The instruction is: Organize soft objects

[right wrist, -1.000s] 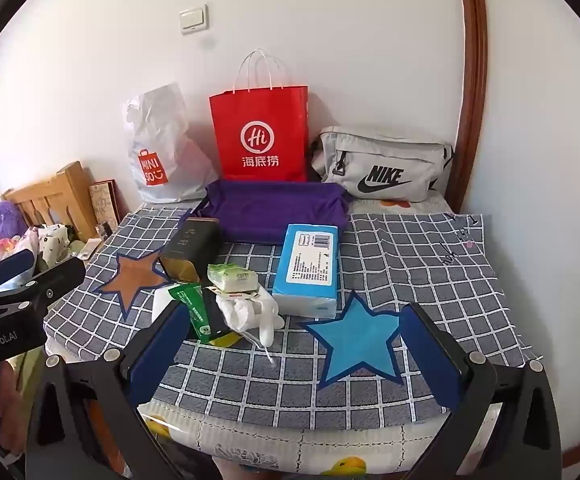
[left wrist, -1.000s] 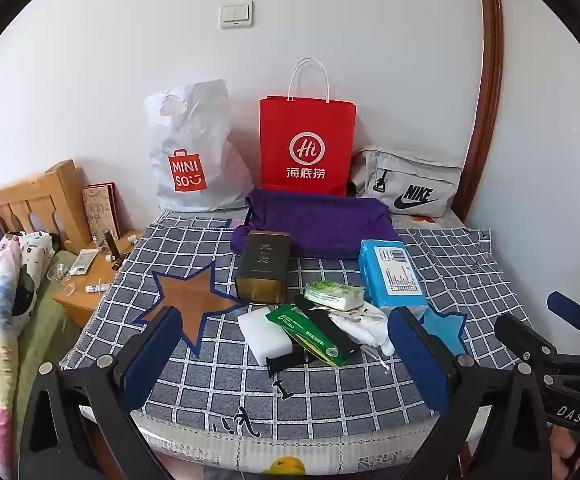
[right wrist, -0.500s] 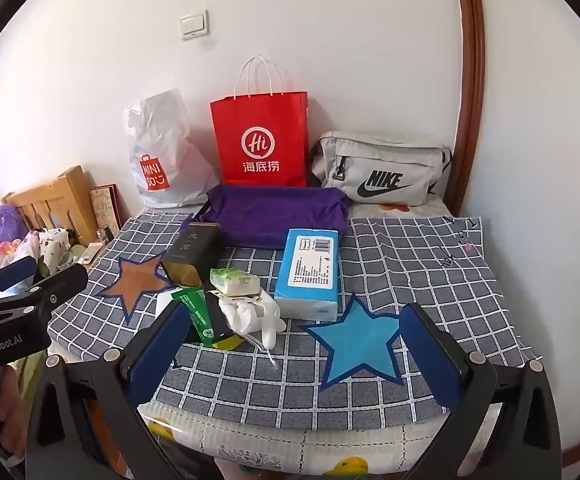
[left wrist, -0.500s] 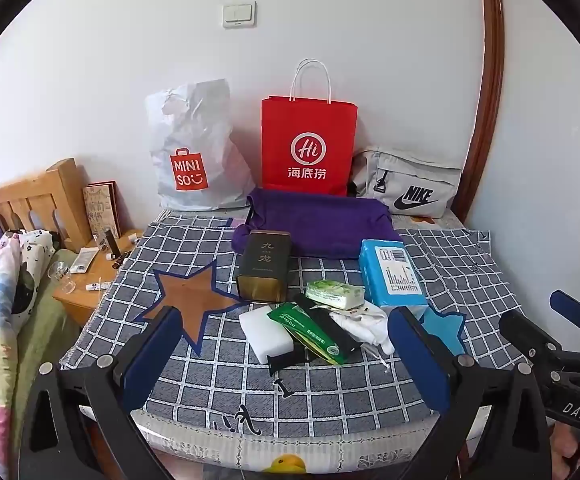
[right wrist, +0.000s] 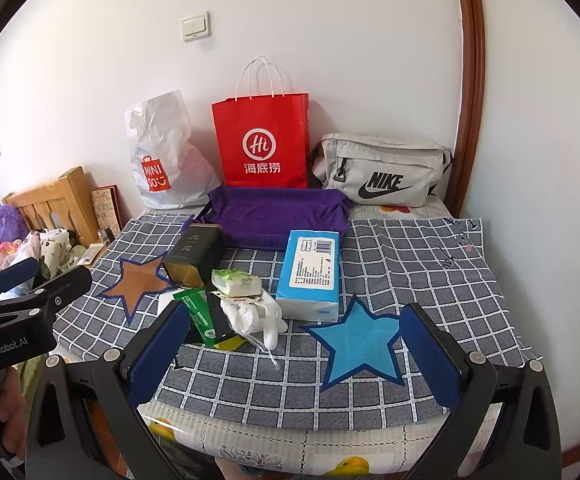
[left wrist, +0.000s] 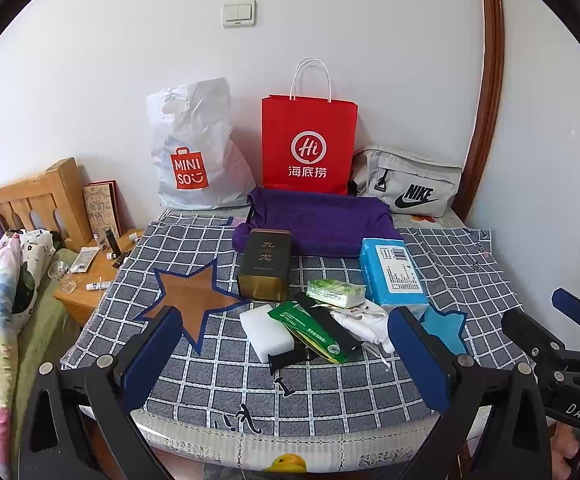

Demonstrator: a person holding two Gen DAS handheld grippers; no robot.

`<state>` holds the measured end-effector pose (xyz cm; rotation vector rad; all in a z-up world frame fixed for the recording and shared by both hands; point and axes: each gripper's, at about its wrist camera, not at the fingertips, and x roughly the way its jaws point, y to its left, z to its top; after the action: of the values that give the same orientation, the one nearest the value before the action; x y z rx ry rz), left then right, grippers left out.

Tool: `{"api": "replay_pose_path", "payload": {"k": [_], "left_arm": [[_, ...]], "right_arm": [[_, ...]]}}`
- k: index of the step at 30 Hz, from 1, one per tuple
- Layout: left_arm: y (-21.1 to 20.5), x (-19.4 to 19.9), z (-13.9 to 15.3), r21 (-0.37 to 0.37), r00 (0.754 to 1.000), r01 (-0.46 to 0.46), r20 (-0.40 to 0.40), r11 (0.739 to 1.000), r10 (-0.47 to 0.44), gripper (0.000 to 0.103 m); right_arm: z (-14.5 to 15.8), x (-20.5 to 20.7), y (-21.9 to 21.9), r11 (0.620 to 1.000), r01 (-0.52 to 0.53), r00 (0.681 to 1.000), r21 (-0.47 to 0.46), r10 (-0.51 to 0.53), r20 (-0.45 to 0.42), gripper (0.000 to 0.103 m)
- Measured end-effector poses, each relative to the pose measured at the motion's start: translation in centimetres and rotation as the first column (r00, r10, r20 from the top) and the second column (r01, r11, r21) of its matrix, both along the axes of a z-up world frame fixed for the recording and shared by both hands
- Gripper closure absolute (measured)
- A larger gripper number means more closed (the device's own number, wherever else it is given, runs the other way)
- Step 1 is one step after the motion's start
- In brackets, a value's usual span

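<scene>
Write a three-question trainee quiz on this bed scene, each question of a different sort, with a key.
1. True or false: the left gripper is shut on the white sponge.
2. Multiple choice: which bag stands between the white Miniso bag and the grey Nike bag at the wall?
A. a green backpack
B. the red paper bag
C. a black suitcase
3. Fill in: the blue tissue pack lies just behind the ____ star on the checked cloth.

Key:
1. False. Both the left and the right gripper are open and hold nothing.
2. B
3. blue
</scene>
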<state>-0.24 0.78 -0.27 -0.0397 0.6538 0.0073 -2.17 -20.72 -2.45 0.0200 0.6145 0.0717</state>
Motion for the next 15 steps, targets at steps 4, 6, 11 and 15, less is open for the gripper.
{"api": "replay_pose_path", "payload": {"k": [4, 6, 11, 15], "left_arm": [[-0.25, -0.16, 0.10, 0.001, 1.000, -0.002, 0.000, 1.000, 0.002, 0.000], [-0.28, -0.15, 0.11, 0.002, 1.000, -0.004, 0.000, 1.000, 0.004, 0.000], [-0.25, -0.15, 0.11, 0.001, 1.000, -0.003, 0.000, 1.000, 0.003, 0.000], [-0.24, -0.15, 0.11, 0.001, 1.000, -0.003, -0.001, 1.000, 0.003, 0.000]], "right_arm": [[-0.02, -0.05, -0.02, 1.000, 0.000, 1.000, -0.001, 0.000, 0.001, 0.000], [0.19, -0.02, 0.07, 1.000, -0.001, 1.000, -0.001, 0.001, 0.002, 0.000], [0.44, 0.02, 0.10, 1.000, -0.001, 1.000, 0.000, 0.001, 0.004, 0.000], [0.39, -0.02, 0.09, 1.000, -0.002, 1.000, 0.000, 0.002, 0.005, 0.000]]}}
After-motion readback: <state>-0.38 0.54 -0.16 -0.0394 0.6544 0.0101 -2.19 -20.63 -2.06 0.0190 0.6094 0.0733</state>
